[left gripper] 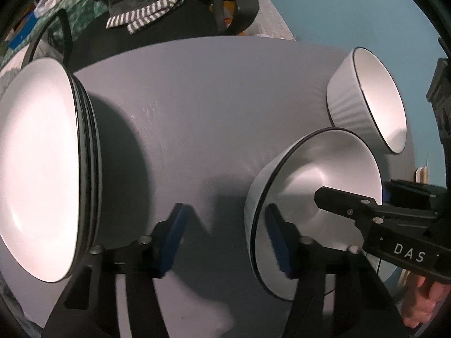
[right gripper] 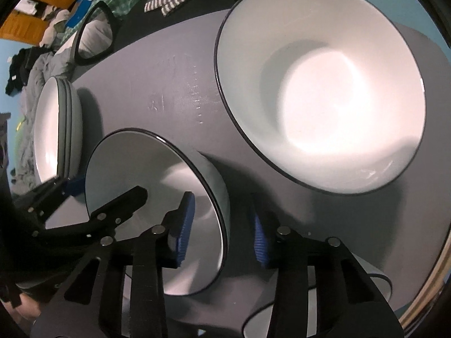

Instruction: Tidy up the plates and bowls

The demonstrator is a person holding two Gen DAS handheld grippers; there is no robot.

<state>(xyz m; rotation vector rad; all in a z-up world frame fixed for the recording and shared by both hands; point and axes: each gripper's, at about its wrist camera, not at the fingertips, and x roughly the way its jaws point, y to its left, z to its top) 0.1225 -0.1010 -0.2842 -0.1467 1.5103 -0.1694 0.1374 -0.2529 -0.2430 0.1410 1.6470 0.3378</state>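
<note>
A white bowl with a dark rim [left gripper: 318, 197] [right gripper: 157, 205] sits on the grey table [left gripper: 197, 107]. My left gripper [left gripper: 225, 239] is open, its jaws straddling the bowl's near-left rim. My right gripper [right gripper: 222, 228] is open, its jaws straddling the bowl's right rim; one of its fingers [left gripper: 338, 200] shows inside the bowl. A second white bowl [left gripper: 369, 98] [right gripper: 324, 84] stands beyond it. A stack of white plates [left gripper: 42, 169] [right gripper: 53, 132] lies at the left.
Another white dish's rim [right gripper: 377, 278] shows under my right gripper. A black chair with striped and grey cloths [left gripper: 146, 14] stands at the table's far edge. Clutter and bedding [right gripper: 36, 64] lie beyond the table's left end.
</note>
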